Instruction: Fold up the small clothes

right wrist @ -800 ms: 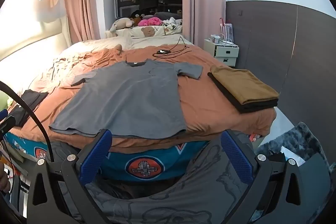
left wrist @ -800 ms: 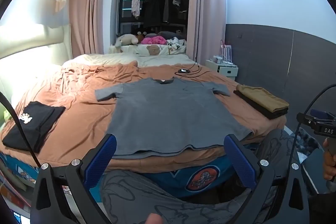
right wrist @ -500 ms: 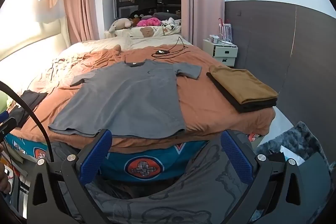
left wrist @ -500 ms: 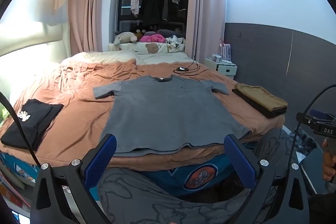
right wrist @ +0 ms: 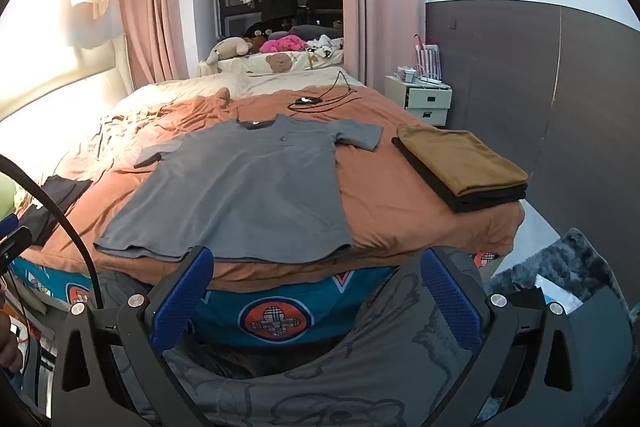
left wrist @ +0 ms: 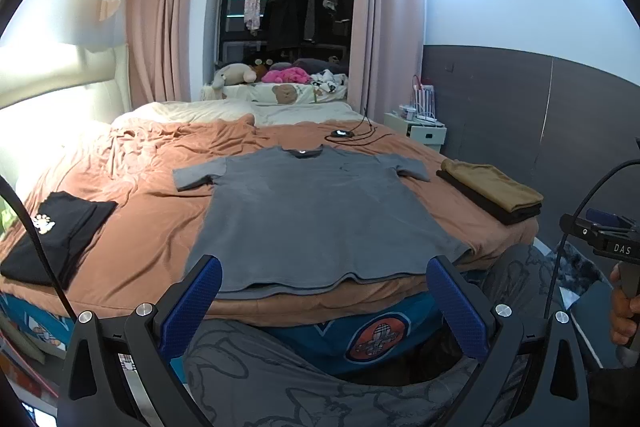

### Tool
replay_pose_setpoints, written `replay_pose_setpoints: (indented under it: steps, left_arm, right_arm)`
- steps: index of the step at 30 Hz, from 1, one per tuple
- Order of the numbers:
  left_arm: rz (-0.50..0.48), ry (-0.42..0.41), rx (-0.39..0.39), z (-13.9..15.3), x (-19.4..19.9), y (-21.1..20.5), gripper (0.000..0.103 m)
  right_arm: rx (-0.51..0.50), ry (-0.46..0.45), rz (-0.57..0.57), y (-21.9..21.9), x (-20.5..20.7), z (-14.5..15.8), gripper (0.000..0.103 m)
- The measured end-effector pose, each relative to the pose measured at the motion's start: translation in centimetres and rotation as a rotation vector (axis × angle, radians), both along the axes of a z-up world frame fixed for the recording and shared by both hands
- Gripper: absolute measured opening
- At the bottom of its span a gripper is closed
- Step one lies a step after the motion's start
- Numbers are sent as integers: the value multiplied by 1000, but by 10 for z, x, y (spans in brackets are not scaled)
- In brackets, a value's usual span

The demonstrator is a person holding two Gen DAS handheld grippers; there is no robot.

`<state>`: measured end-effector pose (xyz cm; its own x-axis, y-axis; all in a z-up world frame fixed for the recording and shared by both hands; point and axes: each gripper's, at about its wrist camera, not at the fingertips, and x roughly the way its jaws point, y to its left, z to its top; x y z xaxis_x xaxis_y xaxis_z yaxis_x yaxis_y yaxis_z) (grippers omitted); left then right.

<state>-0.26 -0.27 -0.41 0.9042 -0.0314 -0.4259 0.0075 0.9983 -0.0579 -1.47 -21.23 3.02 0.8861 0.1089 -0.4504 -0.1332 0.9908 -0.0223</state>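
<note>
Both the left gripper (left wrist: pixel 324 291) and the right gripper (right wrist: pixel 316 285) hang short of the bed's near edge, jaws spread as wide as they go, nothing between the pads. Just beyond them the grey T-shirt (left wrist: pixel 320 215) lies flat and face up on the orange bedspread (left wrist: pixel 140 211), hem nearest, collar farthest, sleeves spread out. The likely risk: a pinch at the hem may catch the bedspread too, or only the top layer, skewing the fold. Farther right sits a folded stack (right wrist: pixel 460 167).
</note>
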Motion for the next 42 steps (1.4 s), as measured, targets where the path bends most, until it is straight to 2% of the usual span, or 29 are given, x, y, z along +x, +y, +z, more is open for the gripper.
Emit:
replay_pose_setpoints:
  steps: [42]
  left_arm:
    - [3,0,-5,0,1,-5,103]
  right_arm:
    - [-4,-15,14,-5,0,-1,103]
